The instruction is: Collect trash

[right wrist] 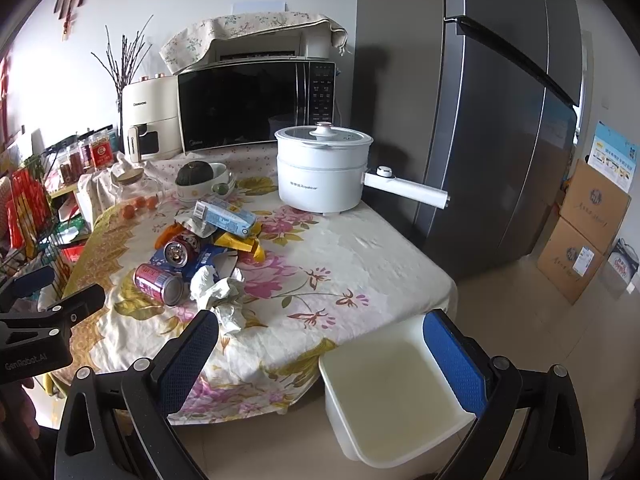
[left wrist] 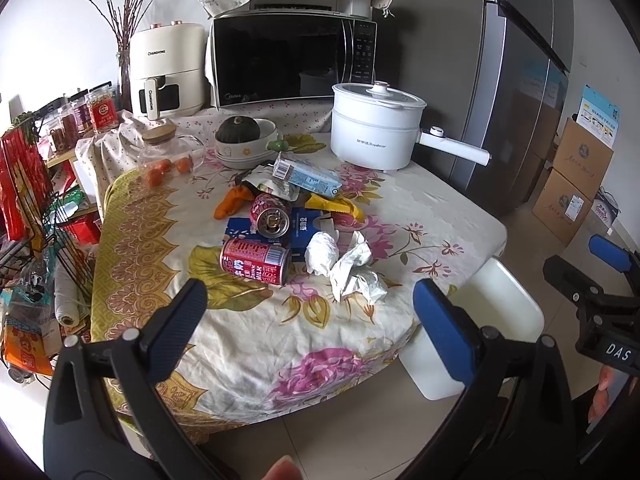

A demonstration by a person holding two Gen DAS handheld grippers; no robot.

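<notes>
A heap of trash is seen mid-table on a floral cloth: two red cans (left wrist: 256, 261), crumpled tissues (left wrist: 344, 264), a blue carton (left wrist: 308, 178) and wrappers. Both the left gripper (left wrist: 310, 322) and right gripper (right wrist: 320, 354) are held wide apart, empty, short of the table. A white bin (right wrist: 394, 396) is set on the floor just beside the table's corner.
</notes>
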